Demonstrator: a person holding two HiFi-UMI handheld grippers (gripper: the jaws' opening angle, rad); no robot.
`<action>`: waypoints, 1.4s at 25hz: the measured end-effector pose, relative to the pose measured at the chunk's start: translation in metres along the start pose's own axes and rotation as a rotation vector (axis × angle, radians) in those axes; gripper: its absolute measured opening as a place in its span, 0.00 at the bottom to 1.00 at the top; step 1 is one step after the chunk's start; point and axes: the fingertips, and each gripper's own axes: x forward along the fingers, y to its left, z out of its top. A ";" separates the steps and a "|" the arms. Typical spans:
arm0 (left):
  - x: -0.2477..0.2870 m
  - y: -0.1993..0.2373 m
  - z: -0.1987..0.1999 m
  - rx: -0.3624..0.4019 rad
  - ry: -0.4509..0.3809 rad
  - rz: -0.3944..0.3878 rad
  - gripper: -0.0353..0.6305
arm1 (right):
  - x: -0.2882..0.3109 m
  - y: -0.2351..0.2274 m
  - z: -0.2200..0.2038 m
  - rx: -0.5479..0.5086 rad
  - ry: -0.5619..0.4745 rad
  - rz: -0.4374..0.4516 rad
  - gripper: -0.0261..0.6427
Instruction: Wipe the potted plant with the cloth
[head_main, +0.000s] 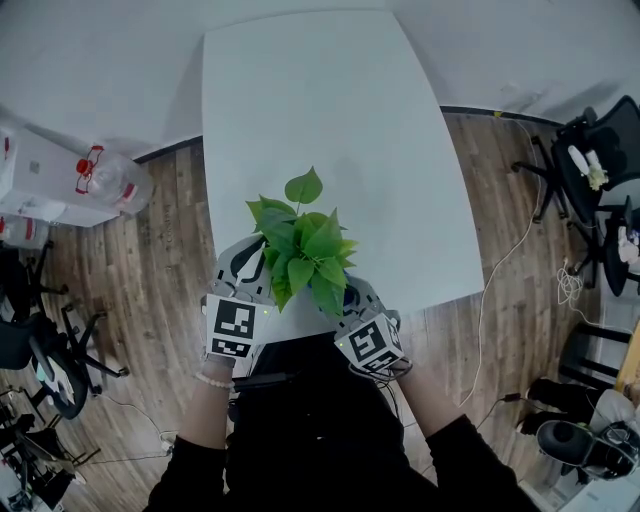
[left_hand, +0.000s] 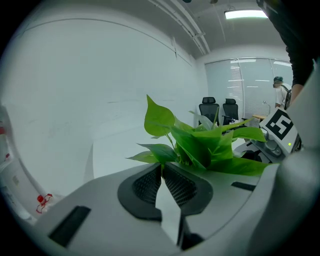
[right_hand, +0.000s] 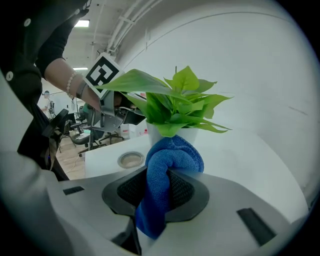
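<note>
I clamp the bunched blue microfibre cloth (right_hand: 172, 152) in my right gripper (right_hand: 160, 171), just beside the white pot (right_hand: 189, 135) of the green leafy potted plant (right_hand: 175, 107) on the white table (head_main: 320, 100), while my left gripper (left_hand: 162, 165), jaws nearly together, pinches one broad leaf (right_hand: 135, 82), apparently steadying it for wiping.

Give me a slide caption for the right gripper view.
Right gripper grips a blue cloth before the potted plant; left gripper pinches a leaf.

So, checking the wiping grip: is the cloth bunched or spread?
Bunched: the cloth bulges as a rolled wad, clamped in the right gripper.
</note>
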 end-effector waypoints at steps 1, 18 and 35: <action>0.000 0.000 0.000 -0.001 -0.001 -0.002 0.10 | 0.001 0.003 0.001 0.003 0.001 -0.001 0.22; 0.000 0.000 0.001 0.018 -0.003 -0.022 0.10 | 0.037 0.062 0.020 -0.104 -0.004 0.112 0.22; -0.001 -0.013 0.006 -0.026 -0.004 -0.042 0.10 | 0.010 0.014 -0.003 0.021 0.044 0.019 0.22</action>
